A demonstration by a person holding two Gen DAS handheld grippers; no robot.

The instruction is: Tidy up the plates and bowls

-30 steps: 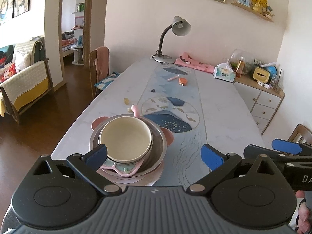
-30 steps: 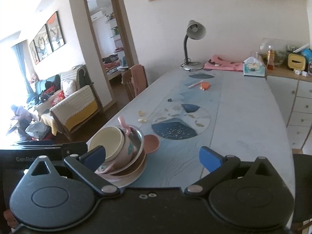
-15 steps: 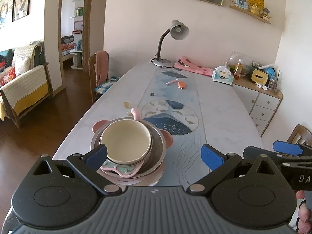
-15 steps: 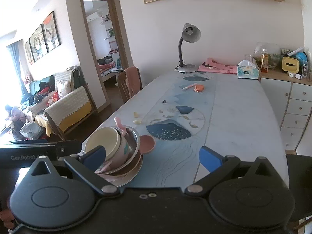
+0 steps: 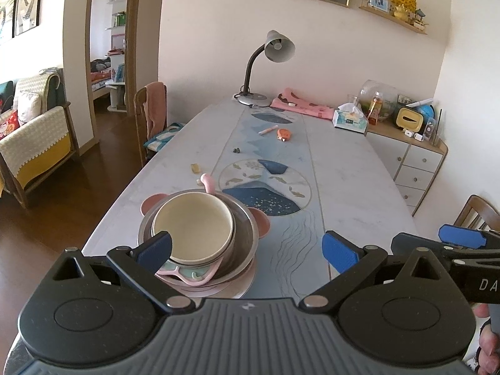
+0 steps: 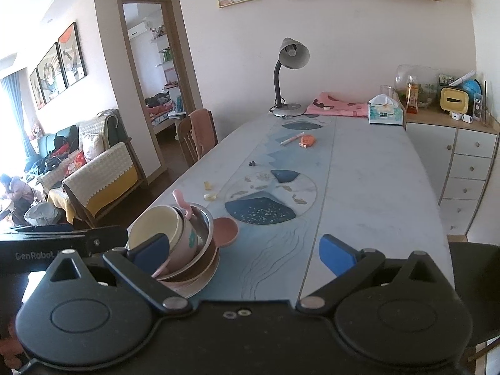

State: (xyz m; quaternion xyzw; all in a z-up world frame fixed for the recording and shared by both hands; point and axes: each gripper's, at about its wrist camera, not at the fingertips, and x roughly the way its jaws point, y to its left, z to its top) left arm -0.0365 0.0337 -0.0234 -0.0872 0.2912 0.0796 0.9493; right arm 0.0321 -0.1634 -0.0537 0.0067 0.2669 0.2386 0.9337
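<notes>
Stack of bowls and plates (image 5: 200, 243) at the near end of the tabletop (image 5: 343, 181); left claw (image 5: 247, 248) and right claw (image 6: 243, 250) both spread, holding nothing.

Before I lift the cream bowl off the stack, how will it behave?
The cream bowl probably lifts free easily: it sits topmost, loosely nested and tilted in the right view. Its smooth rim may slip between the pads, so grip firmly. The pink dish and steel bowl beneath look unevenly stacked and could shift. Both hand-held grippers are open.
</notes>
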